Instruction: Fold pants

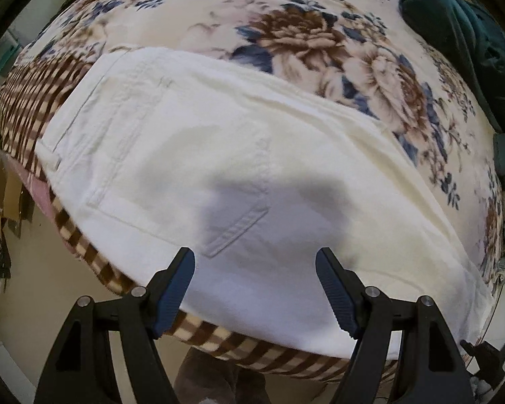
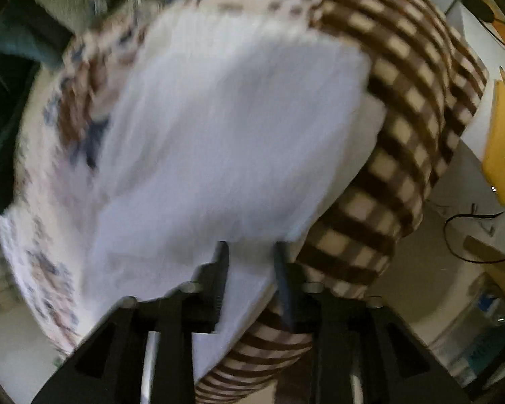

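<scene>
Between our left gripper (image 1: 255, 259) jaws we see only air: they stand wide apart just above the white pants (image 1: 198, 155), and they hold nothing. On the other side, our right gripper (image 2: 250, 252) shows up very blurry, with white cloth lying between its two fingers. We take those jaws to be squeezed together on the edge of the pants, though the blur keeps us from seeing the pinch clearly. The pants lie spread on the bed, on top of a flowery blanket (image 1: 320, 33) with a brown checked border (image 1: 94, 262), and they sit close to the near edge of the bed. We can make out a back pocket (image 1: 171, 168) and a belt loop (image 1: 239, 229) in the left view, so that gripper hangs over the waist end. We think the step in hand is grabbing the pants for a fold. Next, the left jaws need to drop onto the cloth edge and pinch it, so both hands can lift together and lay one part over the other. A dark green cloth (image 1: 461, 33) sits off at the far corner. We cannot see both ends of the pants, the legs run out of the picture, and we cannot tell how many layers are there already.
</scene>
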`<action>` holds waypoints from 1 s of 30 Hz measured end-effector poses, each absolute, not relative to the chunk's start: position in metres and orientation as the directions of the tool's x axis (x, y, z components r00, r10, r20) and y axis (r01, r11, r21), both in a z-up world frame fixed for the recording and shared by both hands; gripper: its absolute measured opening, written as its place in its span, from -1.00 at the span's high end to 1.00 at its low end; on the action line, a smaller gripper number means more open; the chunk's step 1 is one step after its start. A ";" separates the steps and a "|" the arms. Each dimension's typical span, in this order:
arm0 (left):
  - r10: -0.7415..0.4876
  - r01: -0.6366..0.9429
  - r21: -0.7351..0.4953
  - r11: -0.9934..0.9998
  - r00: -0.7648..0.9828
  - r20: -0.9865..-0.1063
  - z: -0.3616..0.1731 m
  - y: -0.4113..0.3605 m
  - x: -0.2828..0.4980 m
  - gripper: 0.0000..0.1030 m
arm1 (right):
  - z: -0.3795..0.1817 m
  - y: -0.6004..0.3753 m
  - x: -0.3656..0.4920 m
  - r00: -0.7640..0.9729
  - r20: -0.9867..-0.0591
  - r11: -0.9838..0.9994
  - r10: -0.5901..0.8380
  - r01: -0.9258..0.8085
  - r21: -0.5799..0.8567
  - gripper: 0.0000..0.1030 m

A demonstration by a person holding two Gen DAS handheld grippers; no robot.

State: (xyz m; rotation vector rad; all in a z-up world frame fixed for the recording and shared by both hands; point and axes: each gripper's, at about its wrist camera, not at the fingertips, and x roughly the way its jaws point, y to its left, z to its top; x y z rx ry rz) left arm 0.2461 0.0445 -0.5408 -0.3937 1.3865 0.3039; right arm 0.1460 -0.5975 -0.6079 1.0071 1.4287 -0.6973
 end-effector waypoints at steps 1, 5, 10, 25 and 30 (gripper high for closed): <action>-0.017 -0.438 -0.085 0.895 0.157 -0.987 -0.542 0.047 0.244 -0.41 | -0.602 -0.593 0.143 0.034 -0.987 0.467 0.159 0.878 0.106 0.99; -0.004 -0.460 -0.072 0.885 0.148 -0.989 -0.542 0.056 0.233 -0.41 | -0.590 -0.601 0.117 -0.003 -0.991 0.454 0.132 0.889 0.058 0.99; -0.012 -0.548 -0.083 0.832 0.133 -0.991 -0.543 0.086 0.215 -0.41 | -0.590 -0.568 0.124 0.072 -0.943 0.506 0.325 0.829 0.238 0.45; 0.060 -0.752 -0.050 0.657 0.117 -0.991 -0.552 0.227 0.194 -0.41 | -0.627 -0.315 0.190 0.001 -0.865 0.585 0.502 0.736 0.340 0.22; -0.024 -0.756 -0.207 0.621 0.245 -0.969 -0.565 0.253 0.196 0.60 | -0.614 -0.293 0.192 -0.002 -0.922 0.629 0.388 0.732 0.263 0.85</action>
